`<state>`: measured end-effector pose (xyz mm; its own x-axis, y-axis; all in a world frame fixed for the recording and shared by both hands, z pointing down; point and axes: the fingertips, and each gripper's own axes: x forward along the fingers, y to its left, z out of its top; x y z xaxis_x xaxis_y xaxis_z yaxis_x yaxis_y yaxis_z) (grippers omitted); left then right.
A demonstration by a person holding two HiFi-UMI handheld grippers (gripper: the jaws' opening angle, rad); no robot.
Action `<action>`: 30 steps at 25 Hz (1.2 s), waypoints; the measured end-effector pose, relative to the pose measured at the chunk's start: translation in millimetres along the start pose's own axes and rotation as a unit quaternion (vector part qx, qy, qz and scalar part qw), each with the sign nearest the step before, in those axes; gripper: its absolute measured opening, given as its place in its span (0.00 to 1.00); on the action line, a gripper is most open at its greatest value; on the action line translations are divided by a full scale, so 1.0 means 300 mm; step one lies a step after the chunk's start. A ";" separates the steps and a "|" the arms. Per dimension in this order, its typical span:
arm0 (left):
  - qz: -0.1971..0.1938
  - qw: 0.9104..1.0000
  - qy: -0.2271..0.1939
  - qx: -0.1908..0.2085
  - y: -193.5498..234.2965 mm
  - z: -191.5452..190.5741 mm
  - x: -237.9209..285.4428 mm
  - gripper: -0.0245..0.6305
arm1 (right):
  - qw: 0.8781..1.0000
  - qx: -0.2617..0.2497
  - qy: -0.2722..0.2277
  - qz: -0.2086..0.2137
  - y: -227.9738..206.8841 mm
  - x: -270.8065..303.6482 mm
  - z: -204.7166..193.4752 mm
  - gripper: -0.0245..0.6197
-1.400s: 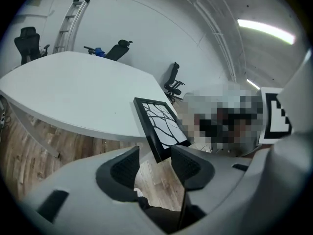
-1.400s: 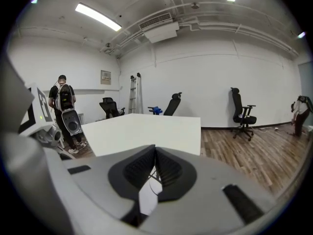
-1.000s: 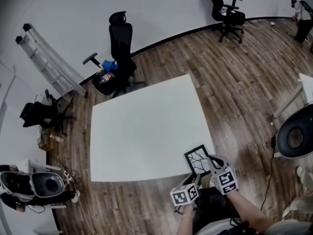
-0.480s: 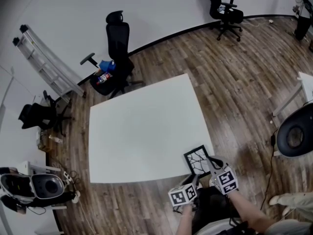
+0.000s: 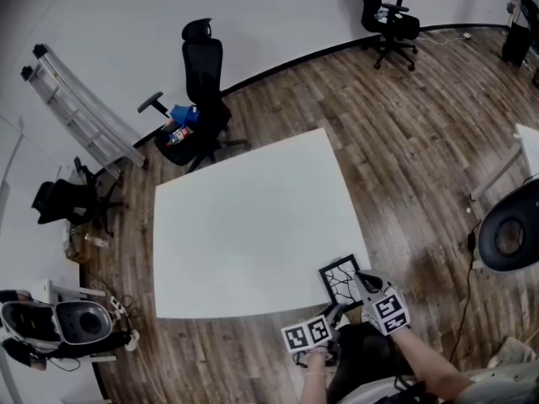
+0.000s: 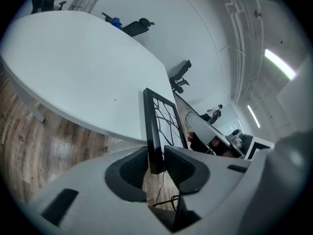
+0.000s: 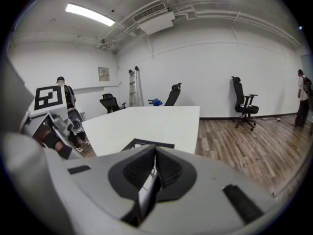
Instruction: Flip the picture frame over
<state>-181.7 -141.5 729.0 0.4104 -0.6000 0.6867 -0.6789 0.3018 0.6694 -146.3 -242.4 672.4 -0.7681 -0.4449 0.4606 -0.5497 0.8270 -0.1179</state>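
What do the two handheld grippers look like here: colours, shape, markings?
The left gripper and right gripper match: smooth light-grey moulded bodies, each ending in two rounded jaws faced with black ribbed pads. Each carries a white cube printed with black square markers.

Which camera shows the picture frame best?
The head view: it looks down on nearly the whole picture frame, branch pattern showing, at the near corner of the table. The left gripper view shows it close but edge-on; the right gripper view shows only a dark strip of it.
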 end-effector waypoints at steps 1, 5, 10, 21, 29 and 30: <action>-0.003 1.000 0.004 -0.004 0.002 0.001 0.002 0.19 | 1.000 0.003 0.001 0.001 0.000 0.003 -0.003 0.04; 0.000 1.000 0.012 -0.005 0.010 0.011 0.004 0.17 | 1.000 0.009 -0.005 0.002 -0.033 -0.013 -0.020 0.04; 0.012 1.000 0.016 0.000 0.026 0.014 -0.014 0.16 | 0.998 0.060 0.025 0.005 -0.085 -0.099 -0.092 0.09; -0.012 0.999 0.012 -0.036 0.053 -0.003 -0.011 0.16 | 0.970 0.199 0.107 0.090 0.020 -0.187 -0.293 0.17; -0.017 0.999 0.015 -0.032 0.063 -0.009 -0.007 0.16 | 0.926 0.304 0.092 0.205 0.058 -0.202 -0.285 0.27; -0.017 0.999 0.015 -0.032 0.063 -0.002 -0.014 0.16 | 0.923 0.309 0.092 0.208 0.066 -0.186 -0.282 0.27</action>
<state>-195.9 -132.7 739.2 0.4517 -0.5878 0.6712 -0.6249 0.3285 0.7082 -86.6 -172.0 718.7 -0.9178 -0.0198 0.3966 -0.3450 0.5342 -0.7717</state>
